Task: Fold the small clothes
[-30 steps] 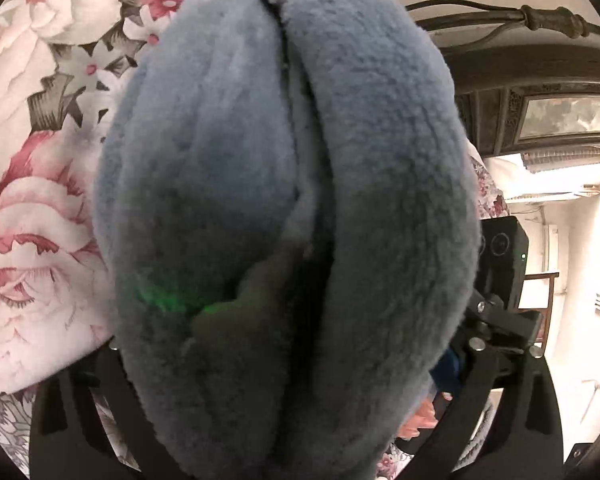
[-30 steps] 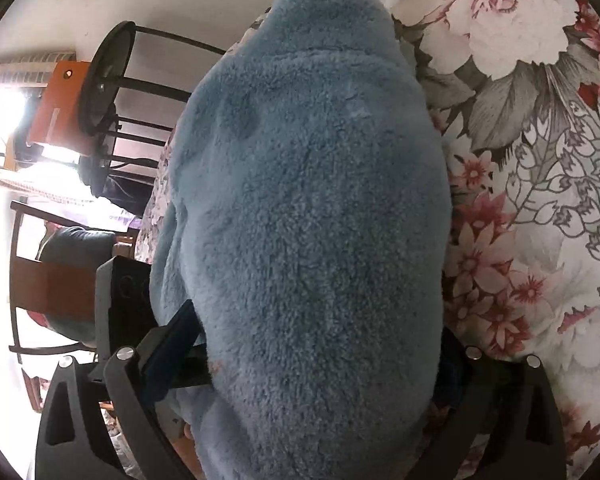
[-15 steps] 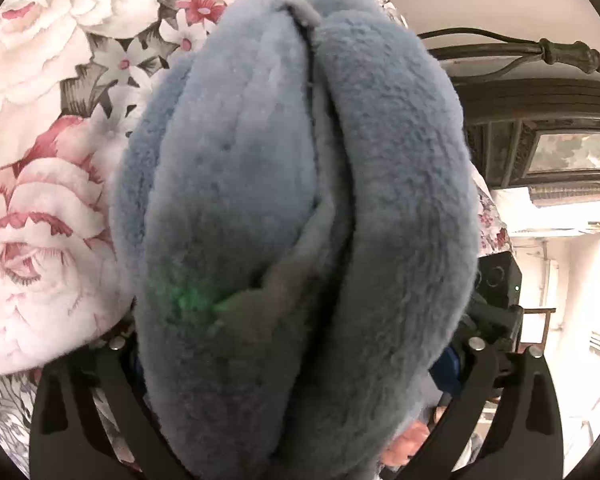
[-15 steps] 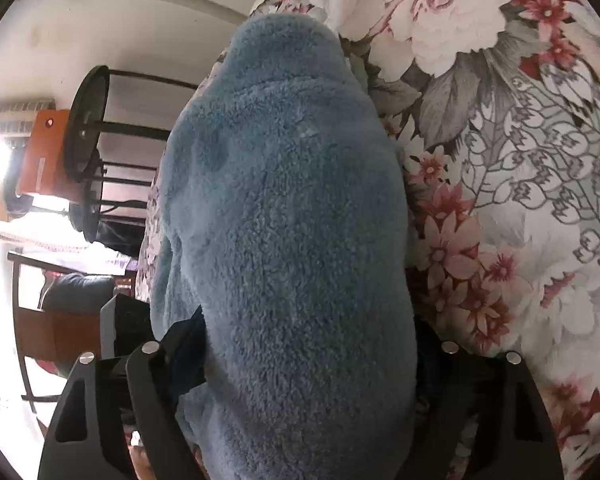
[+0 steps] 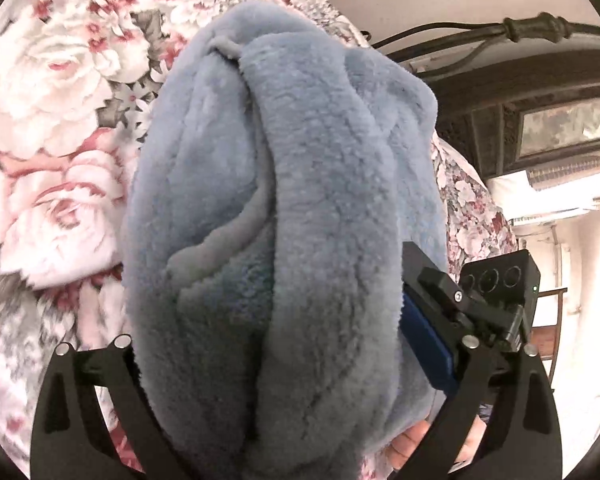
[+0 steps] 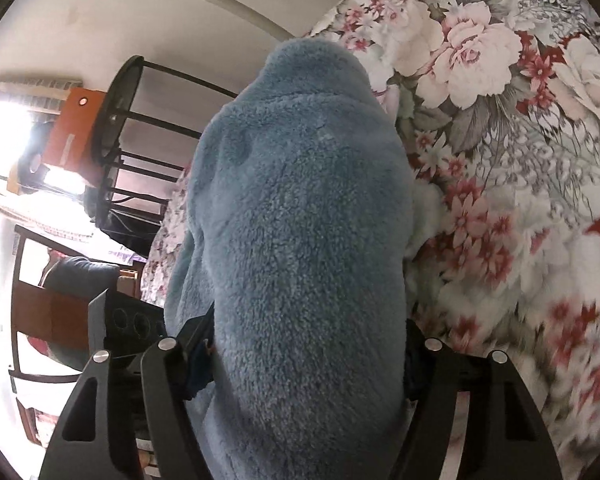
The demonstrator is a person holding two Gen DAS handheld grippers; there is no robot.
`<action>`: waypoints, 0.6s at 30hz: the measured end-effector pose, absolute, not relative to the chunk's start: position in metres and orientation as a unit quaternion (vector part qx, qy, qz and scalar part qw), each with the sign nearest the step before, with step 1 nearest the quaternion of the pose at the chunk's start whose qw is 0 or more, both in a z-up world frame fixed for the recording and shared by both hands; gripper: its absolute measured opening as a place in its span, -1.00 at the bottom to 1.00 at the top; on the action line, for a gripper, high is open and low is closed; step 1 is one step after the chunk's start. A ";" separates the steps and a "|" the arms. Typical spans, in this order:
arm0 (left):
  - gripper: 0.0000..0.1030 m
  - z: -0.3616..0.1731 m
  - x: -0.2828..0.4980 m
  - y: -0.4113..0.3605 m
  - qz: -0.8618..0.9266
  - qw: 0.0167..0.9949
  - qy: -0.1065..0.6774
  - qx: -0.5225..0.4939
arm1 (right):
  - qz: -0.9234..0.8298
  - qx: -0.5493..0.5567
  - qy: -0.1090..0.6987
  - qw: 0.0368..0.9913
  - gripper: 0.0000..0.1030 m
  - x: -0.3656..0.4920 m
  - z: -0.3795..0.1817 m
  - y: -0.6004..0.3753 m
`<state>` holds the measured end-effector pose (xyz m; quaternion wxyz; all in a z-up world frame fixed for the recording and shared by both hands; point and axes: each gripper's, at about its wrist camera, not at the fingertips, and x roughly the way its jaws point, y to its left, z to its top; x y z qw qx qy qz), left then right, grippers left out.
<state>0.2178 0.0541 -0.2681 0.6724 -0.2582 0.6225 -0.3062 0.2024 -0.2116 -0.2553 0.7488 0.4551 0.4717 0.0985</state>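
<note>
Left wrist view, left gripper [image 5: 296, 380] clamped on blue fleece garment [image 5: 284, 216] (bunched), right gripper [image 6: 304, 360] closing on it, floral bedspread [image 6: 500, 160] beneath

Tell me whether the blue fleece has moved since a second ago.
Yes. The blue fleece has lifted off the floral bedspread, exposing more of it below.
</note>
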 end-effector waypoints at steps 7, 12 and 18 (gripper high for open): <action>0.85 -0.235 0.189 0.078 -0.295 0.697 0.604 -0.250 | 0.114 0.462 0.449 0.756 0.37 0.177 -0.226 -0.190; 0.83 -0.203 0.160 0.110 -0.285 0.721 0.581 -0.250 | 0.136 0.459 0.434 0.763 0.37 0.162 -0.196 -0.162; 0.83 -0.175 0.125 0.157 -0.262 0.744 0.555 -0.264 | 0.174 0.443 0.426 0.769 0.37 0.159 -0.168 -0.129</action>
